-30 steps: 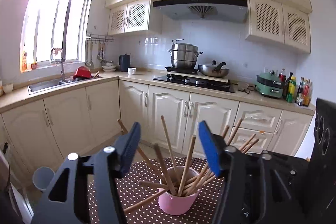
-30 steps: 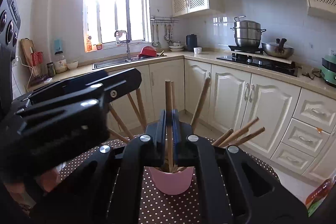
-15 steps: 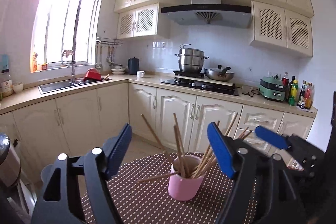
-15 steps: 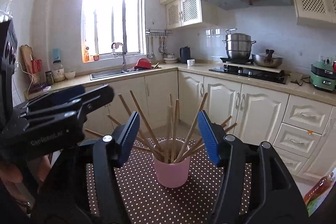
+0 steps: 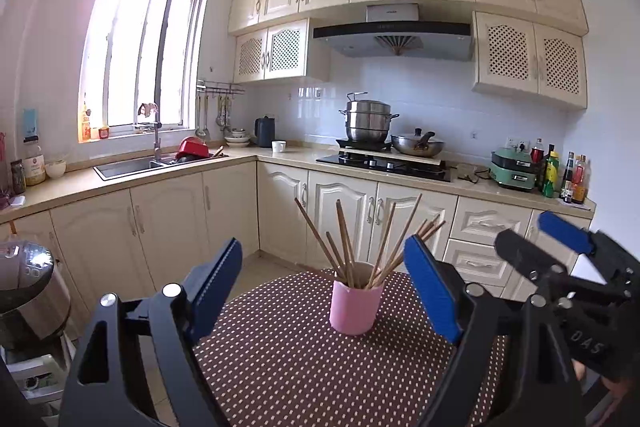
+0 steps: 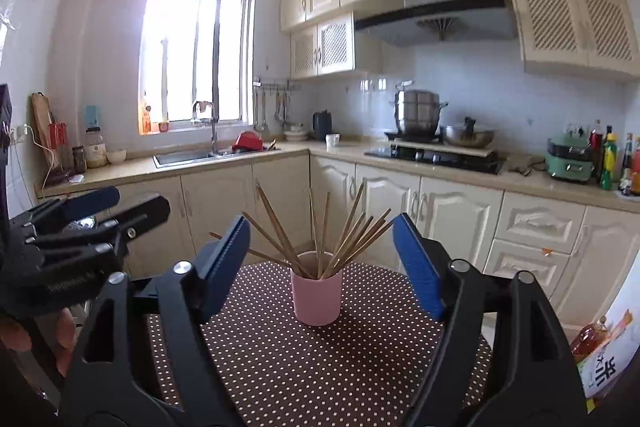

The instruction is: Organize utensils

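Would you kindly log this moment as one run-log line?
left gripper: opening, empty | right gripper: opening, empty | wooden chopsticks: standing in pink cylindrical cup | cup: upright on brown polka-dot tablecloth

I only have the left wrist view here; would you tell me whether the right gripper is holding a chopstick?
Observer: No. The right gripper has nothing between its pads, and its jaws are opening.
Operator: Thank you. Is anything to the right of the table that I cannot see?
Observer: Yes, a printed package with a red bottle pictured on it sits at the right edge.
Operator: And what is left of the sink?
Observer: A wooden cutting board leans against the wall.
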### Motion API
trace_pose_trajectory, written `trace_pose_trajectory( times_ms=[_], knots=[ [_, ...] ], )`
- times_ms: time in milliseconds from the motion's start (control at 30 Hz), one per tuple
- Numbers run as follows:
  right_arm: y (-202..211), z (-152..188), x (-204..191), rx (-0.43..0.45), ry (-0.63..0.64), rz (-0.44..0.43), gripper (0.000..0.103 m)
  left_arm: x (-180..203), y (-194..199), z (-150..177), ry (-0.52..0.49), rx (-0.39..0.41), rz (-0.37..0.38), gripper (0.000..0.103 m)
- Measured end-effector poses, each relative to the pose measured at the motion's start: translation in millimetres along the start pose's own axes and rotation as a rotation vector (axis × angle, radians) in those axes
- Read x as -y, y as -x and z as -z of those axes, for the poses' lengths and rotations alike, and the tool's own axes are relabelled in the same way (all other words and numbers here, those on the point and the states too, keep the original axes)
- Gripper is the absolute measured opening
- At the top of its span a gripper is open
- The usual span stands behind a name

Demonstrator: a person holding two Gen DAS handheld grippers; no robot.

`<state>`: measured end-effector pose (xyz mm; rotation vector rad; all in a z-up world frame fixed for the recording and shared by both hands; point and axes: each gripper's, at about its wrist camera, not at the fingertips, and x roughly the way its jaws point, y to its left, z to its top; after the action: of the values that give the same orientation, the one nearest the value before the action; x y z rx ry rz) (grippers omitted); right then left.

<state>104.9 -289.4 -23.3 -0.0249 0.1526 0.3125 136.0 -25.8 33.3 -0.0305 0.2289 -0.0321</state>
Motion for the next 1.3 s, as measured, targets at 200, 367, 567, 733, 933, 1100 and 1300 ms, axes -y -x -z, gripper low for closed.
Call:
trace_pose_trajectory(
  times_ms=[200, 367, 567, 733, 933, 1100, 1300],
  knots=[
    [39, -1, -13, 0.044, 0.010, 0.021, 0.087, 0, 42, 6, -0.026, 0.001, -0.017, 0.085],
    [65, 2, -25, 0.079, 0.024, 0.020, 0.093, -1, 73, 8, -0.018, 0.056, -0.014, 0.085],
    [87, 2, -34, 0.124, 0.047, 0.041, 0.095, 0, 98, 4, -0.021, 0.100, -0.011, 0.086],
    [97, 1, -33, 0.146, 0.056, 0.054, 0.096, 1, 110, 2, -0.025, 0.134, -0.001, 0.086],
    [100, 1, -32, 0.151, 0.065, 0.058, 0.096, 4, 116, -1, -0.037, 0.171, 0.000, 0.086],
    [99, 2, -33, 0.151, 0.065, 0.059, 0.096, 9, 117, -2, -0.060, 0.192, -0.030, 0.086],
    [99, 3, -33, 0.152, 0.055, 0.045, 0.096, 9, 118, -3, -0.058, 0.201, -0.043, 0.086]
  ],
)
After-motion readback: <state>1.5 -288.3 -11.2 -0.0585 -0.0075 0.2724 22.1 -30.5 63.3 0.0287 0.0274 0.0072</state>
